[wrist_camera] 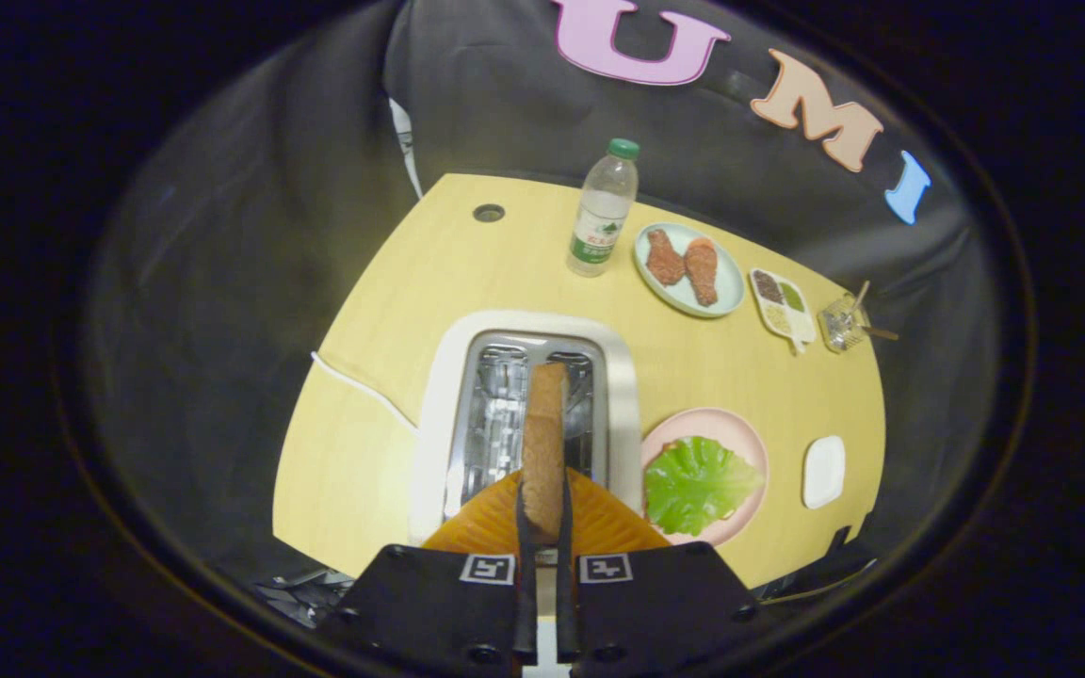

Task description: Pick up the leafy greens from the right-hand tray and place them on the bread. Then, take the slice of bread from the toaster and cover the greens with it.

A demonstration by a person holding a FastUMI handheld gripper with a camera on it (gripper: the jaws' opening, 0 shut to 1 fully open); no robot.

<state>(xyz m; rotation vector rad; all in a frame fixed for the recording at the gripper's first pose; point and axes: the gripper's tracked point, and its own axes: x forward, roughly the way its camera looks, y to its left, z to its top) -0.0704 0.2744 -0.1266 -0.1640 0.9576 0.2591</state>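
1. Surface (392, 311) of pale wood carries everything.
2. Toaster (439, 414) stands just ahead of the fingers.
3. Pink plate (750, 443) beside it holds the leafy greens (698, 482), apparently already laid over bread.
4. Bread slice (543, 443) stands upright above the toaster slots, clamped between the fingers (543, 527); covering the greens remains.

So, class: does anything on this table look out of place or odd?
Nothing stands out. The tongs are shut on the bread slice, held upright above the toaster; the leafy greens lie flat on the pink plate.
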